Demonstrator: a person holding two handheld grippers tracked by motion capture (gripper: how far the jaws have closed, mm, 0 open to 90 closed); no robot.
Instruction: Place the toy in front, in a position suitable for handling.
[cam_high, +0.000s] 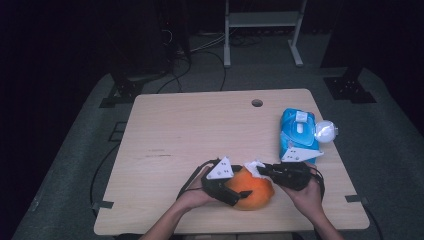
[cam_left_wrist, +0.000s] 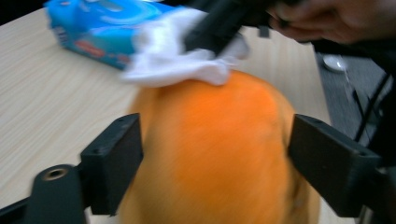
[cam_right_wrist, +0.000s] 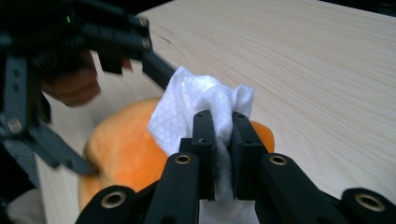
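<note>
One pale wood table (cam_high: 190, 130) in a dark room, left gripper (cam_high: 231, 191) clamping an orange fruit (cam_high: 255, 192), right gripper (cam_high: 261, 170) pinching a white wipe (cam_high: 254, 166).

Dim room, with black surroundings beyond a pale wooden table (cam_high: 200, 130), the one lit surface. Light wood grain on top, with a round cable hole (cam_high: 257, 103) near the far edge. Grey carpeted floor (cam_high: 395, 165) around the table on every side. Beyond the far edge, the legs of a white metal frame (cam_high: 262, 30) standing on the floor. Left of that, behind the table's far-left corner, a dark stand base (cam_high: 125, 92) with black cables (cam_high: 200, 55) trailing across the carpet. Behind the far-right corner, another dark stand base (cam_high: 350, 87). Strips of tape (cam_high: 102, 205) on the floor beside the table's near corners.
</note>
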